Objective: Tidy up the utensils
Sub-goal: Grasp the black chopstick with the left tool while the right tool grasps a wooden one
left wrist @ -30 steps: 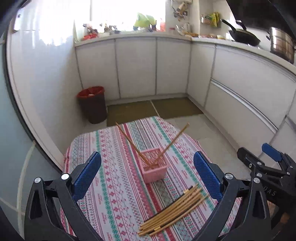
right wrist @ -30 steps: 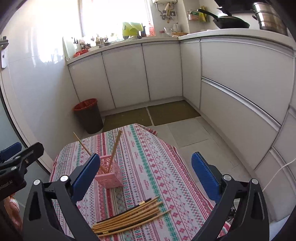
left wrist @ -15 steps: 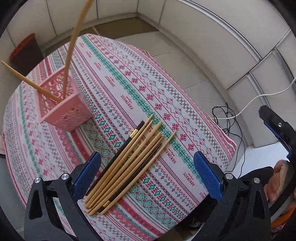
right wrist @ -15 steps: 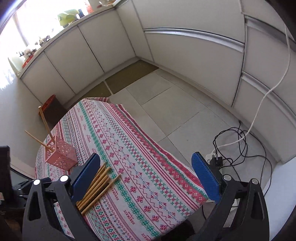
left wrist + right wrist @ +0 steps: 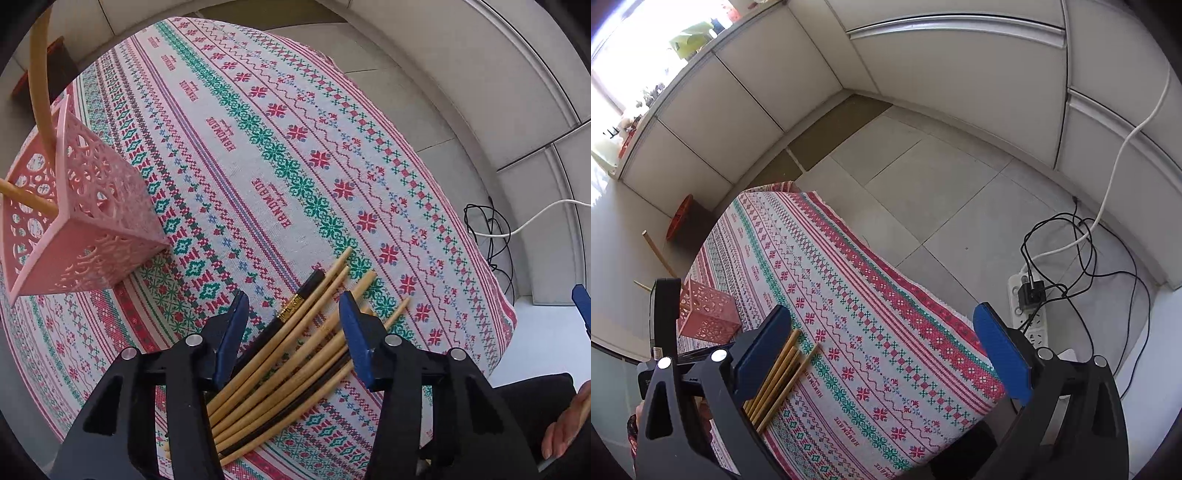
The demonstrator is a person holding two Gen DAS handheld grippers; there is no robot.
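A bundle of several wooden and black chopsticks (image 5: 295,354) lies on the patterned tablecloth (image 5: 258,155). My left gripper (image 5: 293,332) is low over the bundle, its jaws partly closed with several chopsticks between the blue pads, which do not pinch them. A pink lattice basket (image 5: 74,221) with two wooden chopsticks (image 5: 38,88) in it stands at the left. My right gripper (image 5: 882,354) is wide open and empty above the table's near edge. The bundle (image 5: 779,373) and the basket (image 5: 705,314) also show in the right wrist view.
A power strip with tangled cables (image 5: 1030,306) lies on the tiled floor right of the table. A red-rimmed bin (image 5: 687,218) stands by the white cabinets (image 5: 746,96) beyond the table. The table's right edge drops off close to the chopsticks.
My left gripper has come down onto the chopstick bundle and its jaws have narrowed around it. My right gripper has tilted further down toward the table and stays open.
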